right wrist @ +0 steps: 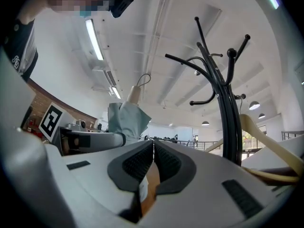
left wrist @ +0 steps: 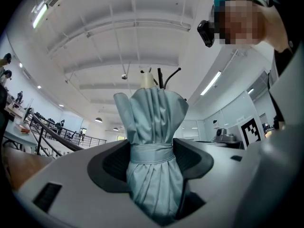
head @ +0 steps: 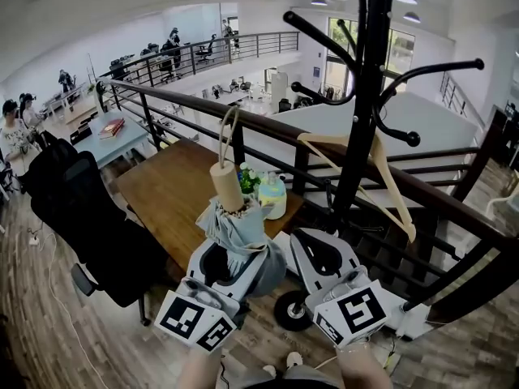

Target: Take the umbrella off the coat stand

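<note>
A folded pale teal umbrella (head: 241, 224) stands upright in my left gripper (head: 235, 264), which is shut on its strapped canopy. Its beige handle (head: 226, 186) with a loop strap points up, free of the black coat stand (head: 365, 87) to the right. In the left gripper view the umbrella (left wrist: 154, 141) fills the gap between the pads of the left gripper (left wrist: 154, 163). My right gripper (head: 320, 256) sits beside it near the stand's base, shut with nothing held. In the right gripper view the right gripper's (right wrist: 153, 158) pads meet, with the umbrella (right wrist: 124, 118) at left and the stand (right wrist: 228, 113) at right.
A wooden hanger (head: 381, 168) hangs on the stand. A dark railing (head: 243, 124) runs behind a wooden table (head: 170, 193) carrying flowers and a pale container (head: 272, 194). A black office chair (head: 81, 209) stands at left. People sit at desks on the floor below.
</note>
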`<state>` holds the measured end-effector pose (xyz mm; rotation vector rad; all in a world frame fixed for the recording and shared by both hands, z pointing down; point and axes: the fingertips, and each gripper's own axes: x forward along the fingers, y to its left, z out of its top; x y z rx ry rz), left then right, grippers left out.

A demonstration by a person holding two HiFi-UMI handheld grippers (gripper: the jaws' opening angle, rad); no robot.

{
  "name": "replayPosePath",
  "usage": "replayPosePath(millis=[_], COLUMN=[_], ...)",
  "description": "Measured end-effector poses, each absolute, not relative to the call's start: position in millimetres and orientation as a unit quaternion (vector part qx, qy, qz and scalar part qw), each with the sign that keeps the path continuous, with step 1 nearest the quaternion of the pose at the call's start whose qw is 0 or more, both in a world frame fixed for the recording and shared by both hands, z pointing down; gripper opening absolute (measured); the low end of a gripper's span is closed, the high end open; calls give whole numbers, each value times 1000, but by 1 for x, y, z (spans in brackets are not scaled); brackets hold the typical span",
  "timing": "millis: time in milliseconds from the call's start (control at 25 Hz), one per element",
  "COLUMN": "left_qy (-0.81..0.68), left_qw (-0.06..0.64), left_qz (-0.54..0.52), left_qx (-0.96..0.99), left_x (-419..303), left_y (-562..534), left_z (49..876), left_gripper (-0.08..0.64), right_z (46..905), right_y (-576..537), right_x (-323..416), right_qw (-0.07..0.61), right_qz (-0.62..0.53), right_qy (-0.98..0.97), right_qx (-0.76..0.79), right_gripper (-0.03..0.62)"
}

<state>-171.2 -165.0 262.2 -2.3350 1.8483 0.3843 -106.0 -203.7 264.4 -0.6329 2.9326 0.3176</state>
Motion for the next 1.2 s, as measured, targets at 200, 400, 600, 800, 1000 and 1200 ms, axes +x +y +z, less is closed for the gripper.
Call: replayPosePath(millis=[200, 400, 600, 800, 1000, 1200], left_qy=[608, 596, 583, 579, 579, 578], left_qw=[51, 25, 9, -8, -16, -20], left_qz=[105, 109, 108, 102, 108, 106], left_qx=[-785, -795, -805, -809, -808, -809], left_x=[-164, -159, -147, -141, -138, -133], left_y=[-163, -165, -166, -166, -168, -170], left_z=[288, 302, 316, 327, 329, 331], left_gripper=[290, 290, 290, 290, 290, 290], right_z=[289, 304, 318, 324, 328, 332], right_y=[-202, -203, -207, -205, -200, -201], right_x=[-99, -97, -87, -83, -85, -84], right_qw=[40, 30, 19, 12, -1, -2], right_qz=[87, 77, 61, 52, 54, 50], right_qy=[972, 972, 971, 971, 974, 976], right_qx=[-215, -221, -232, -232, -218, -212], right_gripper=[29, 29, 29, 29, 29, 29])
